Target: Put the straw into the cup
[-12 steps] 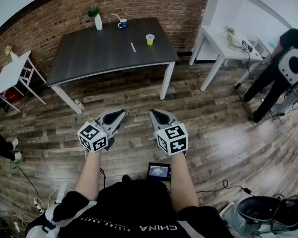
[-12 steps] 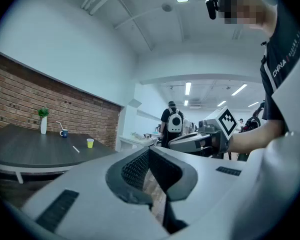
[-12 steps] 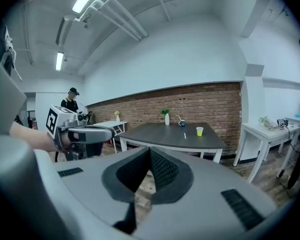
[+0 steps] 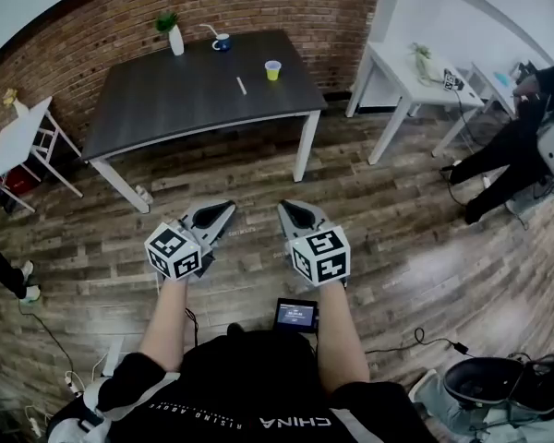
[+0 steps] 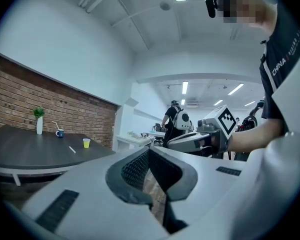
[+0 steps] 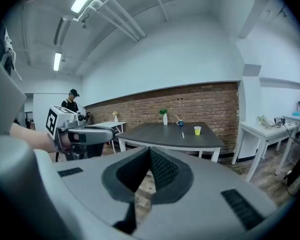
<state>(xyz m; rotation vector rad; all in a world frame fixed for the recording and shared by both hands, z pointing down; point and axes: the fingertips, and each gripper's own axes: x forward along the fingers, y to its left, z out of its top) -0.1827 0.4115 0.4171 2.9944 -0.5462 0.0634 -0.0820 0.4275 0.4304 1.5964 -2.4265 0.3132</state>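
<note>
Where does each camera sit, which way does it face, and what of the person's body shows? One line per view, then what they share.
Head view: on the person's head, looking steeply down at floor and dark table; forearms, left gripper and right gripper show.
Left gripper view: on the left gripper, facing along its shut jaws; right gripper and the person's torso at right.
Right gripper view: on the right gripper, facing the table along shut jaws; left gripper at left.
Shared: all show the table, yellow cup and straw.
</note>
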